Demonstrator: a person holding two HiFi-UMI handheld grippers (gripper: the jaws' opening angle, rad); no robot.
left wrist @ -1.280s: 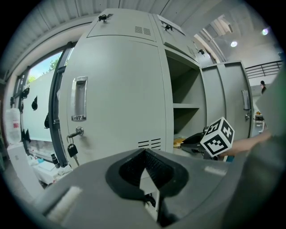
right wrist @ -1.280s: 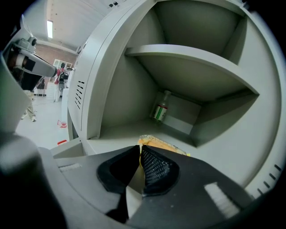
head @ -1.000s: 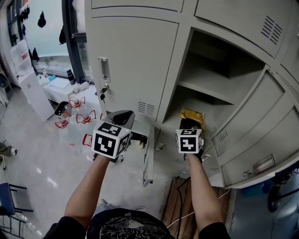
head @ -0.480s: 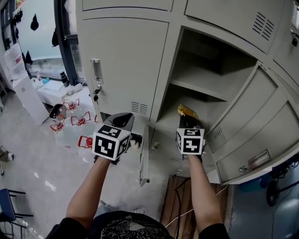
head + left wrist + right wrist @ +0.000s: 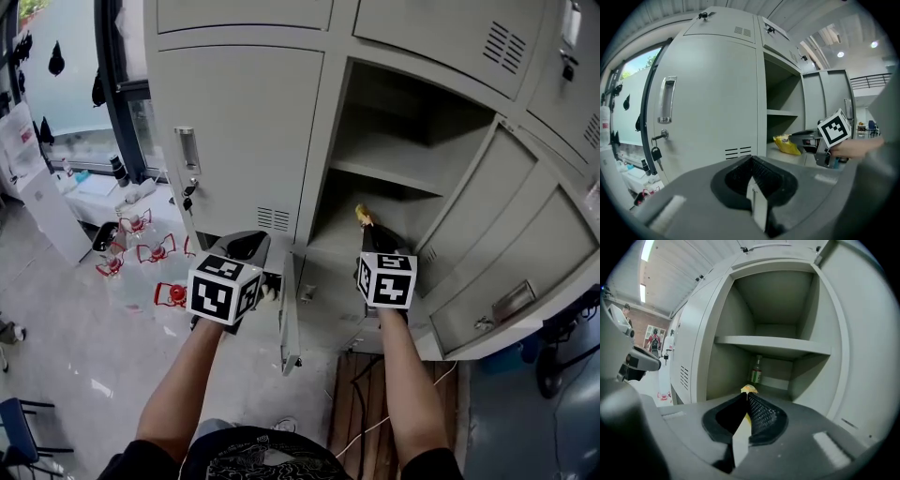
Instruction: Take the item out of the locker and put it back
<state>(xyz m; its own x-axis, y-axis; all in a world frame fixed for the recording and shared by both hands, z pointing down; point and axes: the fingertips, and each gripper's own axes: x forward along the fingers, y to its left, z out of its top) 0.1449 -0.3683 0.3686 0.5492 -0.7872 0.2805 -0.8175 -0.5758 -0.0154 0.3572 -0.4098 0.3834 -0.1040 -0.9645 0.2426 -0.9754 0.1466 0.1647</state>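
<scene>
Yellow bag point(image 5: 786, 144) sits pinched in our right gripper point(image 5: 746, 400); our left gripper point(image 5: 752, 180) is closed, empty. Pushed toward twelve o'clock, the bag could topple the bottle point(image 5: 756, 370).

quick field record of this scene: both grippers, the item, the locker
left gripper: jaws together, empty, in front of the closed door
right gripper: shut on the yellow packet
yellow packet: at the mouth of the lower compartment; contact with its floor cannot be told
locker: door swung open, one shelf inside
bottle: upright at the back, below the shelf
</scene>
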